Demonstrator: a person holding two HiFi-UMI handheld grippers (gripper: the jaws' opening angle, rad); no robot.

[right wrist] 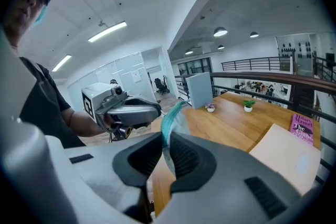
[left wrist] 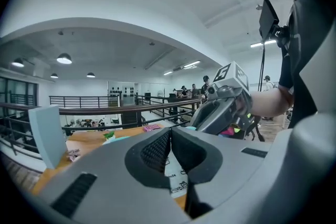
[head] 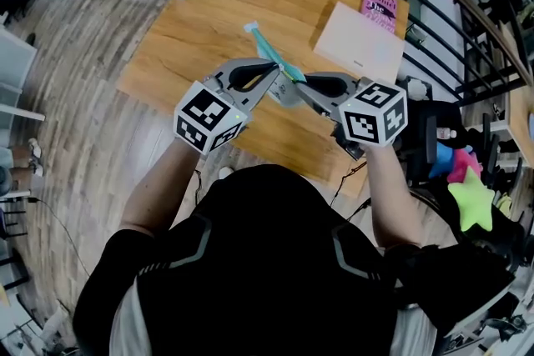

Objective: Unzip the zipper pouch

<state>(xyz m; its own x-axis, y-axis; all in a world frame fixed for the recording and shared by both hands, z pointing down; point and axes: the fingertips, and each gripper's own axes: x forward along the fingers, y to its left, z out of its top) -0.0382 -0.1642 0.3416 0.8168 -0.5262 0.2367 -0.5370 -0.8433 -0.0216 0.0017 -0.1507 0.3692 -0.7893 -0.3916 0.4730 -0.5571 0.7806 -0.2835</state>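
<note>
The pouch (head: 269, 52) hangs in the air above the near edge of the surface (head: 192, 46), stretched between the two tongs. The right tongs (right wrist: 167, 145) are narrow, clamped on its clear body just under the teal zipper band. The left tongs (left wrist: 170, 139) are pressed together on its other end. Whether they pinch the pull or only the thin edge I cannot tell.

The pouch looks light, soft and floppy, a thin film likely to crumple and slip. It probably needs tension, with one grip on the material beside the zipper's end and the other on the small pull tab.

Small black drawings and words are printed on its pale side, too small to read. At the surface's far right corner lies a pink book (head: 380, 2); its cover seems to read "Hilary Mantel".
</note>
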